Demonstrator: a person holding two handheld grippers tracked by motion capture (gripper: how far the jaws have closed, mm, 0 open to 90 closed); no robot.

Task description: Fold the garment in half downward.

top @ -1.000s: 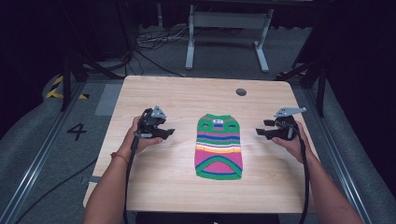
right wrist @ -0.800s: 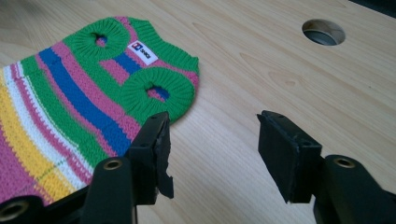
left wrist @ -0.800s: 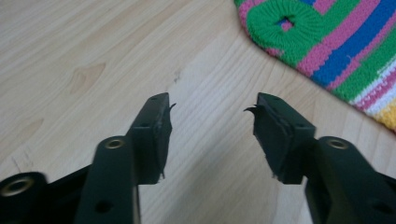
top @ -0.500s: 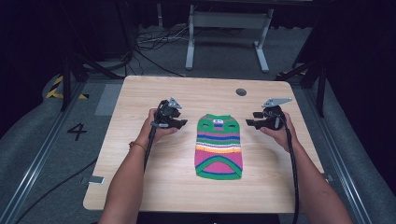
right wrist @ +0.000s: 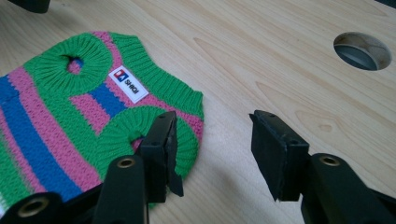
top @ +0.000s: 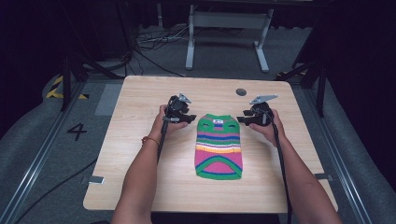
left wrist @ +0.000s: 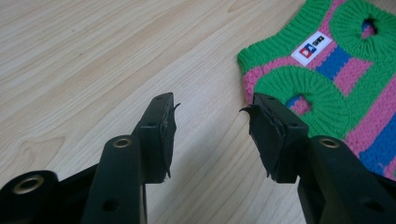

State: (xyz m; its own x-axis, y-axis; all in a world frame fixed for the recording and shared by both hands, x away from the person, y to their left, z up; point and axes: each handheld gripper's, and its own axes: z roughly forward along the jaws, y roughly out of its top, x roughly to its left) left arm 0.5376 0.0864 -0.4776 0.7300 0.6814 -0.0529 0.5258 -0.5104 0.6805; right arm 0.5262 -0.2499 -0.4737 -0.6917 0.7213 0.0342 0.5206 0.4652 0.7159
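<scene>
Both pairs of jaws stand open with nothing between them. The left gripper (left wrist: 211,122) hovers over bare wood with its far jaw just at the green ribbed edge of the small striped knitted sweater (left wrist: 336,79); the right gripper (right wrist: 212,140) has one jaw over the ribbing by an armhole and the other over the table (right wrist: 289,60).

The step in hand looks like taking the garment by its two top corners. To do it well, each gripper should come down so one jaw slides under the ribbed edge and the other lands on top, pinching both knit layers. The left one probably needs to move a little further in towards the cloth. The two should close at matching spots either side of the neck, so the sweater lifts level rather than twisting.

The high view shows the sweater (top: 218,146) lying flat in the middle of the table, neck end away from the person, with the left gripper (top: 186,119) and right gripper (top: 244,119) flanking its top; the lower hem shows there too. The gripper views add the white label (right wrist: 128,83) near the neck, the knit ribbing, and how close each jaw sits to the cloth. The right gripper view also catches the round cable hole (right wrist: 363,50) in the tabletop
</scene>
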